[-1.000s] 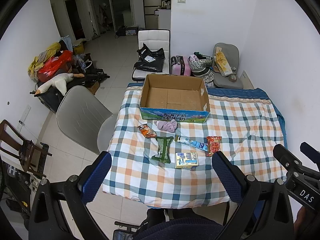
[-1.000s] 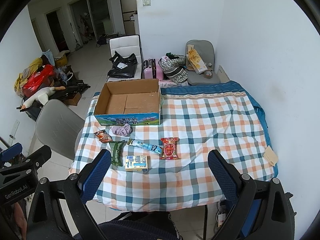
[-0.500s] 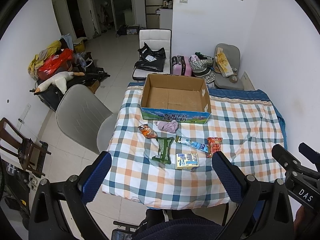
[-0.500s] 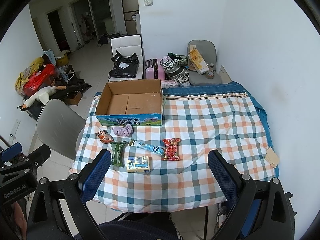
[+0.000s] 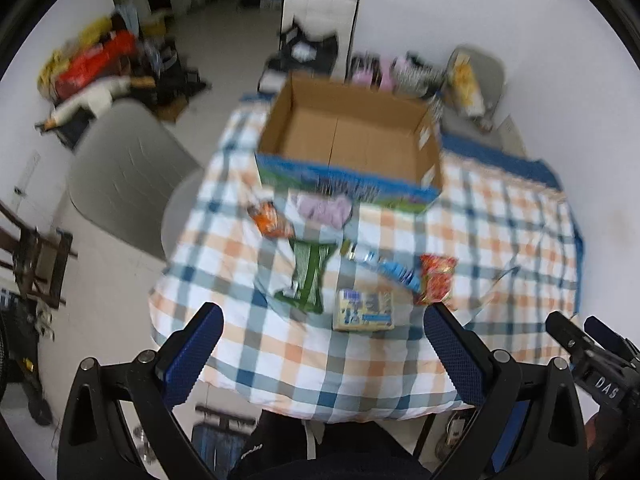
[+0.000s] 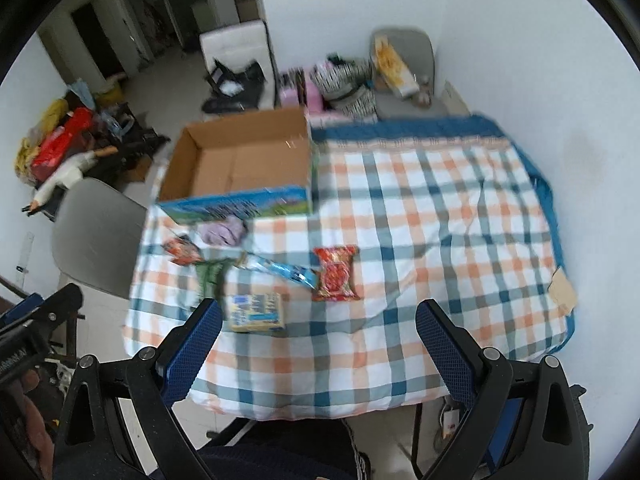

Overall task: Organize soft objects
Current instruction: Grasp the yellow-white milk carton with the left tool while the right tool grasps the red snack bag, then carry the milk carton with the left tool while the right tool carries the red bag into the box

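Note:
An open, empty cardboard box stands on the checked tablecloth. In front of it lie a lilac soft cloth, an orange snack pack, a green packet, a blue wrapper, a red packet and a yellow-blue box. My left gripper and right gripper are open and empty, above the table's near edge.
A grey chair stands at the table's left side. A white chair, bags and a second grey chair stand behind the table. Clutter lies on the floor at far left. A white wall runs along the right.
Both grippers have moved forward and down toward the table, so the items look larger. The view is blurred by the motion. Both stay open.

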{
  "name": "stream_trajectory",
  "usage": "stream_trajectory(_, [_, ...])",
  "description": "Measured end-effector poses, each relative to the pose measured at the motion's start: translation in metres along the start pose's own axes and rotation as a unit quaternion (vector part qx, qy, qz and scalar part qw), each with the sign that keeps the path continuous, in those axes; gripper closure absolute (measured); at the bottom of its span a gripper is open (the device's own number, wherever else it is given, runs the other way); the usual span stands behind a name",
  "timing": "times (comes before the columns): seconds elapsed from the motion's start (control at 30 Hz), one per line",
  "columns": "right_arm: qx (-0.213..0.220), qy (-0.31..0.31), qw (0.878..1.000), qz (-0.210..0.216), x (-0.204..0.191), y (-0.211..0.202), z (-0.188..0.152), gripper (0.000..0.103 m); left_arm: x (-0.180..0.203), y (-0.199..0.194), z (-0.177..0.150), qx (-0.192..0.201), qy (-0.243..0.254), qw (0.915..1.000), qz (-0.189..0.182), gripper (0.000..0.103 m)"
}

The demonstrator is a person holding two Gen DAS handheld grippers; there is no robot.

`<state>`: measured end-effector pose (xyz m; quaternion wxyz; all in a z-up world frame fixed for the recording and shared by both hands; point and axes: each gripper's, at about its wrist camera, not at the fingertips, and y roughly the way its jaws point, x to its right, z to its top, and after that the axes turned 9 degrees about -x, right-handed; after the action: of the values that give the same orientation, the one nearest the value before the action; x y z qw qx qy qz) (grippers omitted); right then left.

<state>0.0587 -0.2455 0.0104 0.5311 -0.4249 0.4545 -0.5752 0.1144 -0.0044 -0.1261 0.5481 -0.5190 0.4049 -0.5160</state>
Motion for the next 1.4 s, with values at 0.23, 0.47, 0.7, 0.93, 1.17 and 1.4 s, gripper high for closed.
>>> stream_trajectory(0.23, [-0.115, 0.005, 0.993, 0.002, 0.043, 0.139, 0.046, 0.004, 0.004, 0.139, 0.013, -0.171, -0.080, 0.9799, -0.066, 0.000])
stream_trajectory(0.47, [-0.191, 0.018, 0.981, 0.026, 0.064, 0.256, 0.065, 0.004, 0.012, 0.240, 0.009, -0.262, -0.213, 0.9313, -0.136, 0.000])
stream_trajectory(0.7, [-0.226, 0.020, 0.973, 0.045, 0.060, 0.334, 0.082, 0.005, 0.025, 0.303, 0.011, -0.304, -0.320, 0.8853, -0.147, 0.000])
stream_trajectory(0.93, [-0.264, 0.019, 0.963, 0.052, 0.062, 0.386, 0.097, 0.008, 0.038, 0.320, 0.022, -0.283, -0.316, 0.8976, -0.121, 0.030])
stream_trajectory(1.17, [-0.307, 0.011, 0.949, 0.067, 0.072, 0.425, 0.093, 0.043, 0.057, 0.313, 0.036, -0.269, -0.229, 0.9325, -0.075, 0.033])
stream_trajectory(1.4, [-0.334, -0.020, 0.940, 0.063, 0.084, 0.439, 0.085, 0.049, 0.090, 0.312, 0.056, -0.256, -0.072, 0.9641, 0.006, 0.033])
